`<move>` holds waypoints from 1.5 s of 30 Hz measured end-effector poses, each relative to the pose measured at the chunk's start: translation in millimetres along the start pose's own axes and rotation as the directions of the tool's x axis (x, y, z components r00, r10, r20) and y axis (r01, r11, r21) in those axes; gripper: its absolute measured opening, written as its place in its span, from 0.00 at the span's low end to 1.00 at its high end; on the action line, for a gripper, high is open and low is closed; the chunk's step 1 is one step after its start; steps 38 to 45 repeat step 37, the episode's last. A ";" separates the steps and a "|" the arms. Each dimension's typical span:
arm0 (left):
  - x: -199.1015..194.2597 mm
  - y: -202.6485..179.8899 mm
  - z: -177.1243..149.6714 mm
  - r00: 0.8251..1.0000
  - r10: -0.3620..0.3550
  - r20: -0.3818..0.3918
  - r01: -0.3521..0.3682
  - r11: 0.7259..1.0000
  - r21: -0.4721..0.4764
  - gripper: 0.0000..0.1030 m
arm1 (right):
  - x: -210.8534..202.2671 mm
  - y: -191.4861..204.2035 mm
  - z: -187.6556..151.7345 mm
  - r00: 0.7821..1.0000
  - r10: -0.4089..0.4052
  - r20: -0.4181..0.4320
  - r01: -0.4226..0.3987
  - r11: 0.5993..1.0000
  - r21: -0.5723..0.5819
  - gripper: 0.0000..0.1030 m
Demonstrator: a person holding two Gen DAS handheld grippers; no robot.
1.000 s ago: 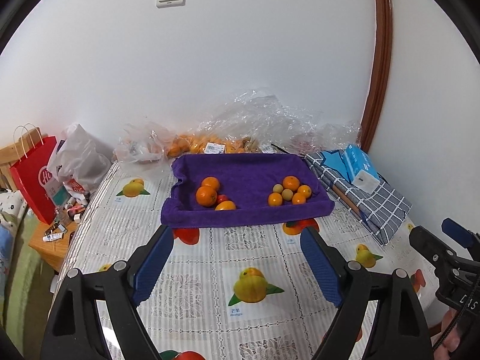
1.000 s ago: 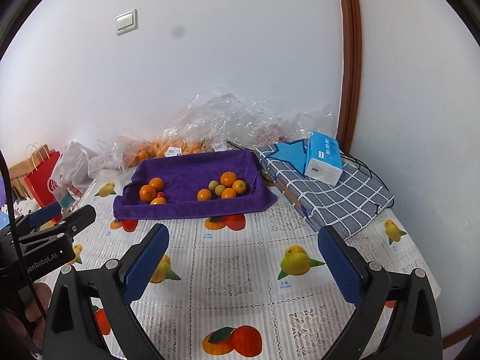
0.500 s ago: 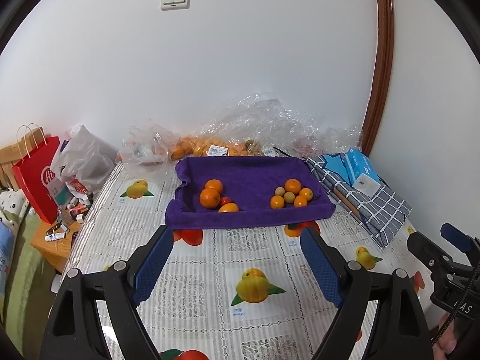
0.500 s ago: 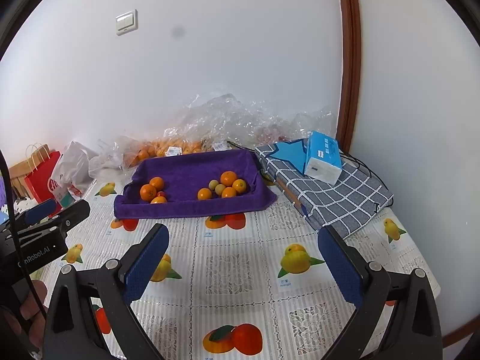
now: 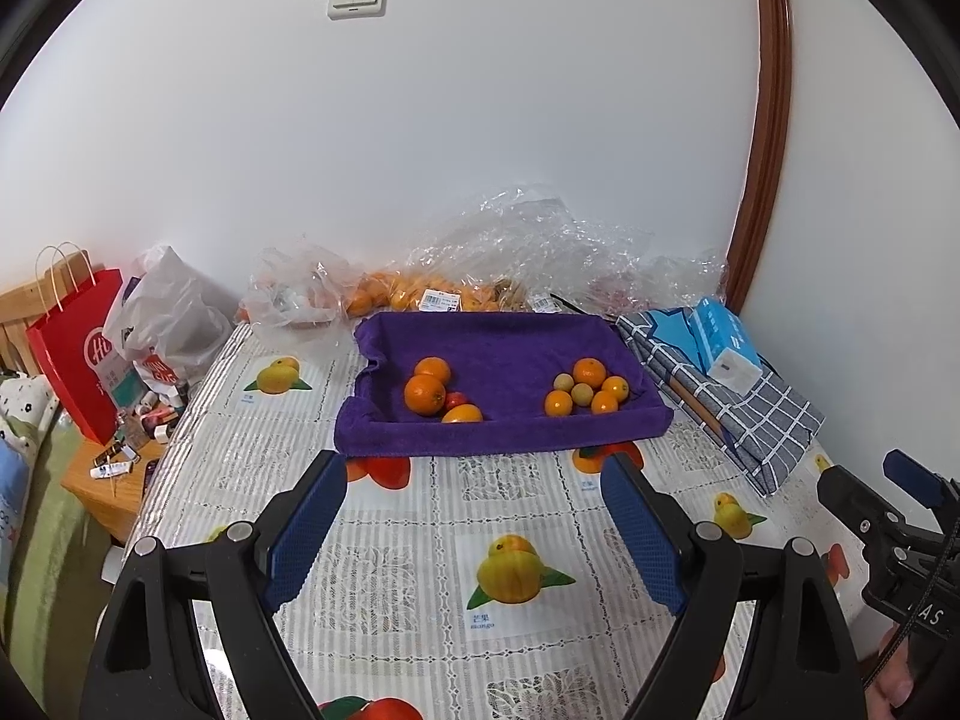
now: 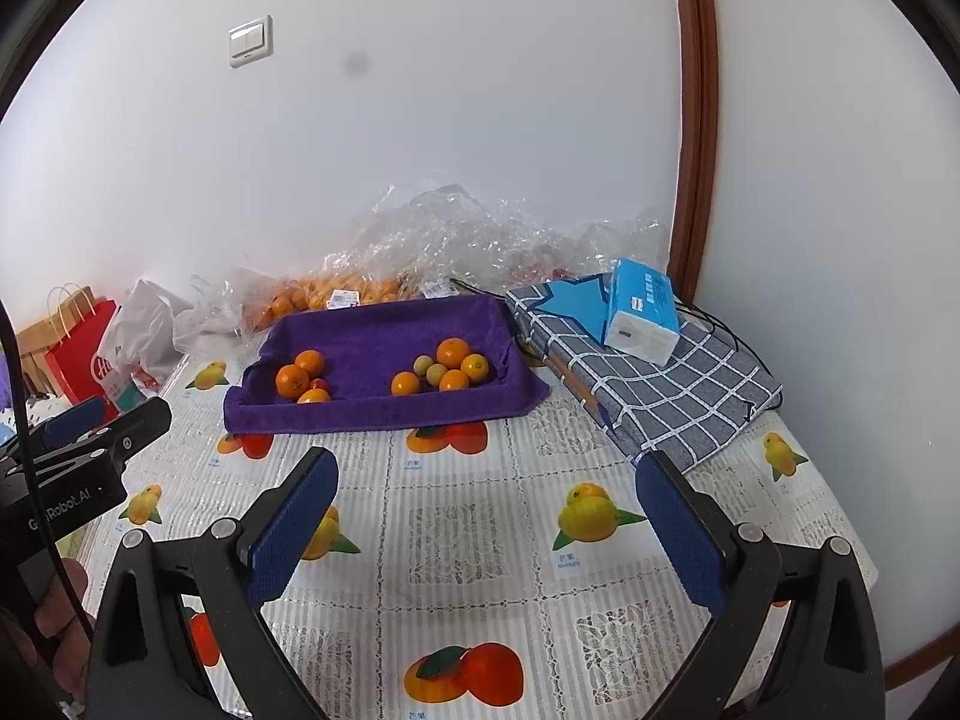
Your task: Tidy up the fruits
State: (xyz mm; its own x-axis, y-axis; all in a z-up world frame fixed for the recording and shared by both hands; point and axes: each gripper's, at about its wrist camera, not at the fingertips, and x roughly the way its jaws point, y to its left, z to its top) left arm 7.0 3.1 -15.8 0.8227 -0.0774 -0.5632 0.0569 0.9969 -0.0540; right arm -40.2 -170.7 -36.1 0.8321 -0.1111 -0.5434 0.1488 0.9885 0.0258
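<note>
A purple towel (image 5: 504,348) (image 6: 384,330), folded up like a shallow tray, lies on the far half of the table. On its left side sit three oranges (image 5: 425,394) (image 6: 292,380) and a small red fruit (image 5: 454,399). On its right side is a cluster of several small oranges and two pale green fruits (image 5: 585,387) (image 6: 447,369). My left gripper (image 5: 474,468) hovers open and empty over the tablecloth, short of the towel's front edge. My right gripper (image 6: 487,463) is likewise open and empty, held beside the left one.
Clear plastic bags of oranges (image 5: 408,294) are heaped against the wall behind the towel. To the right, a folded checked cloth (image 5: 750,414) carries a blue tissue pack (image 5: 723,348). A red paper bag (image 5: 72,354) and a cluttered wooden stand (image 5: 114,480) sit past the table's left edge.
</note>
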 end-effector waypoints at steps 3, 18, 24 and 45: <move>0.0 0.4 0.1 1.000 0.002 0.000 -0.002 1.000 -0.001 0.84 | -0.7 -0.3 0.9 1.000 0.001 0.001 -0.001 1.000 0.000 0.96; -1.5 0.7 0.4 1.000 0.001 0.009 -0.001 1.000 -0.002 0.84 | -1.8 1.1 1.5 1.000 -0.005 0.006 0.005 1.000 -0.007 0.96; -1.0 1.2 -0.7 1.000 -0.003 0.002 0.003 1.000 -0.005 0.84 | -1.9 2.9 1.3 1.000 -0.005 0.005 0.005 1.000 -0.009 0.96; -1.5 5.1 -2.7 1.000 0.008 0.016 -0.008 1.000 -0.013 0.84 | -0.3 5.5 1.5 1.000 0.003 0.001 -0.003 1.000 -0.015 0.96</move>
